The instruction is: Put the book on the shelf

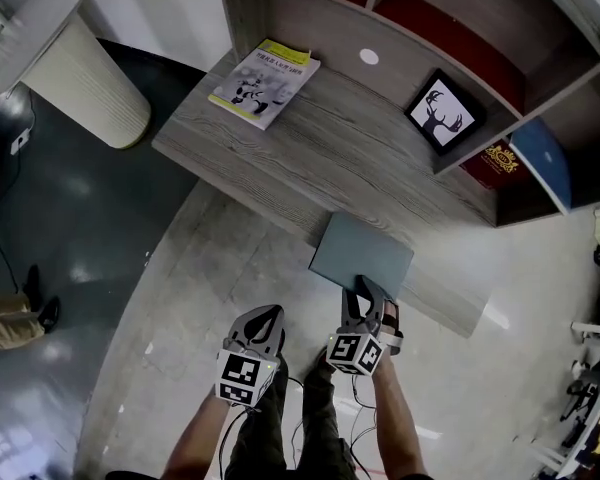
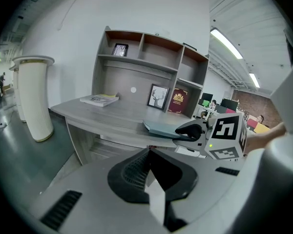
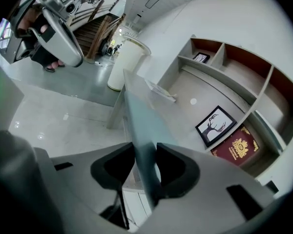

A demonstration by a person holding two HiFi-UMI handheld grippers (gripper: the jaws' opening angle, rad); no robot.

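The grey-blue book [image 1: 363, 256] sits at the front edge of the bench [image 1: 310, 148], its near corner sticking out past the edge towards me. My right gripper [image 1: 368, 291] has that near edge pinched. In the right gripper view the cover runs straight between the two dark pads, and both press against it. From the head view I can't say for certain whether the book rests flat on the bench or is tipped up slightly at my end.

My left gripper [image 1: 263, 320] hangs just beside the right one, short of the bench and over the floor. Its jaws are pressed together with nothing between them.

Further back on the bench a yellow-and-white booklet [image 1: 265, 81] lies flat near the left corner, well apart from the grey-blue book. A framed stag picture [image 1: 445, 113] leans against the shelf unit [image 1: 460, 38], and a red book [image 1: 495, 160] stands in the lower compartment just beside it. A white column [image 1: 90, 78] stands on the floor to the left of the bench.
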